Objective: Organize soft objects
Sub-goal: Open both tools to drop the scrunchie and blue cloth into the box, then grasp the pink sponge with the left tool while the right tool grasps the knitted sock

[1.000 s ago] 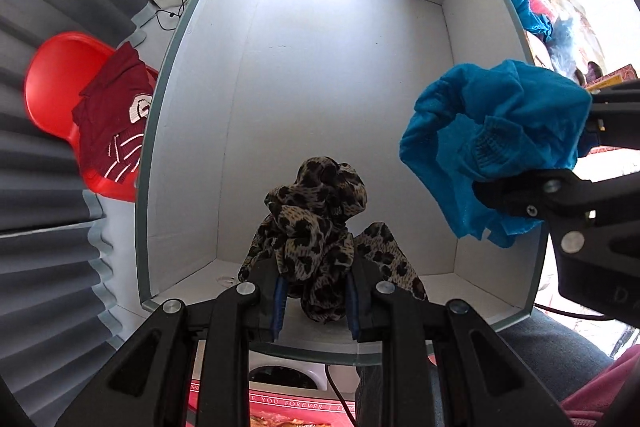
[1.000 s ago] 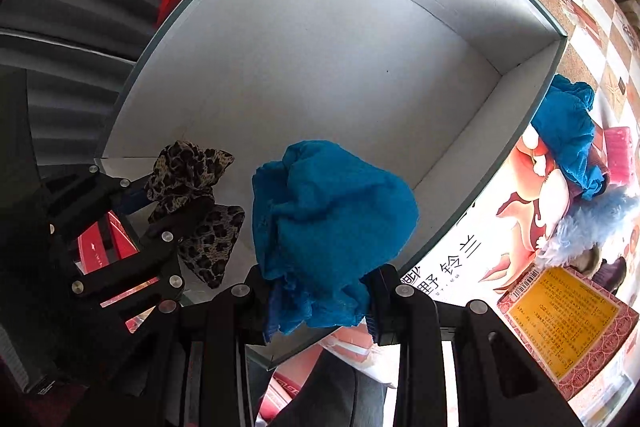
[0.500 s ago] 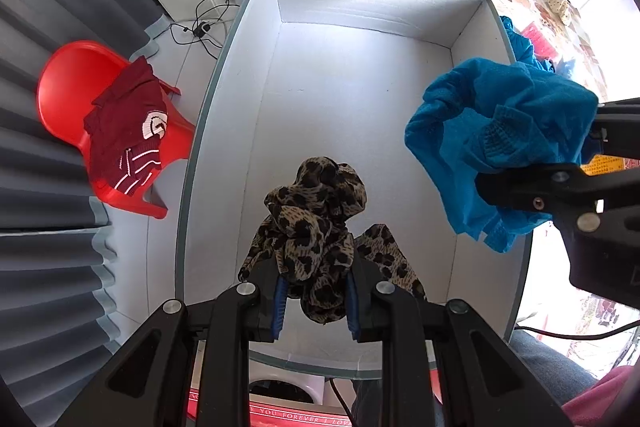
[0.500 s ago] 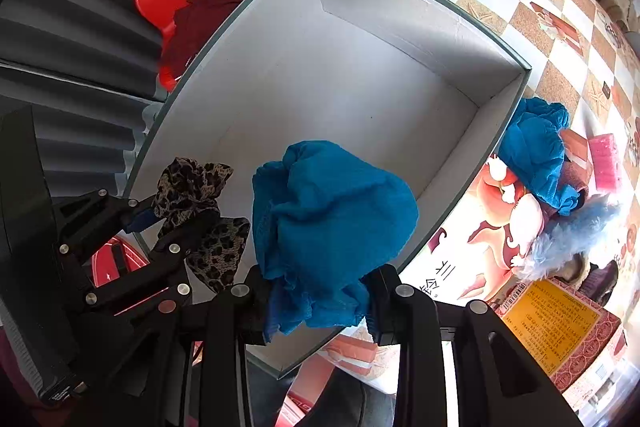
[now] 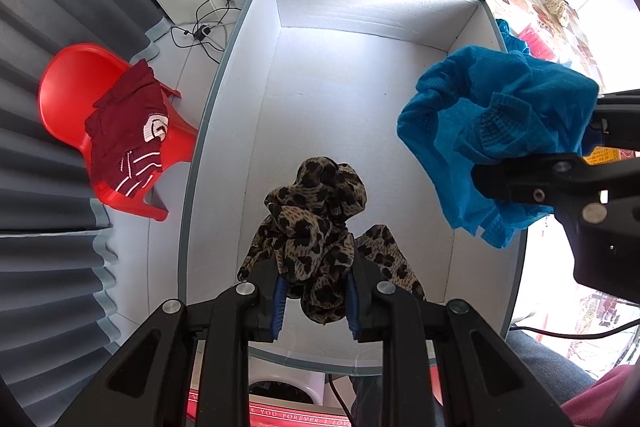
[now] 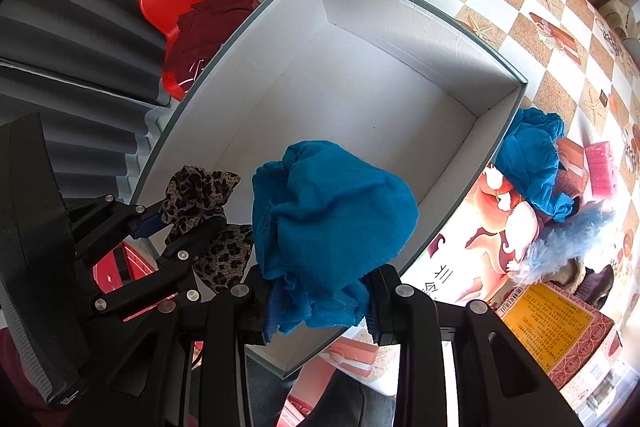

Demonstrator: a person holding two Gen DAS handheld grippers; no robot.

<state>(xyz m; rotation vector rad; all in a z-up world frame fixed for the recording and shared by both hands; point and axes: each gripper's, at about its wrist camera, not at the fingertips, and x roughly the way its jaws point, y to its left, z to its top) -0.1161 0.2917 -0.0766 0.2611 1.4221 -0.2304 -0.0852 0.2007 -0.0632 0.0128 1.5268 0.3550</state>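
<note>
My left claw point(image 5: 314, 297) is clamped on a bunched leopard-print fabric scarf point(image 5: 316, 223), which hangs over the near end of a large white cardboard box with a grey-green rim point(image 5: 360, 99); in the left wrist view the scarf sits at 6 o'clock. My right claw point(image 6: 320, 307) is pinched tight on a crumpled teal-blue knit cloth point(image 6: 332, 211), held above the box's right wall, at 3 o'clock in the left wrist view.

Box floor: bare white, as far as both views show. Nothing lies in it. Judgement: task is early; both pieces are carried, neither is deposited.

Left to do: on the patterned tablecloth point(image 6: 520, 7) just outside the box's right wall, at 3 o'clock in the right wrist view, lie a second teal-blue cloth point(image 6: 532, 163), a pale blue fluffy item point(image 6: 568, 239) and a pink spongy block point(image 6: 600, 167).

Outside the table: a red plastic chair point(image 5: 72, 87) with a maroon garment point(image 5: 128, 131) draped on it, at 9 o'clock. Whether that belongs to the job, I cannot tell.
</note>
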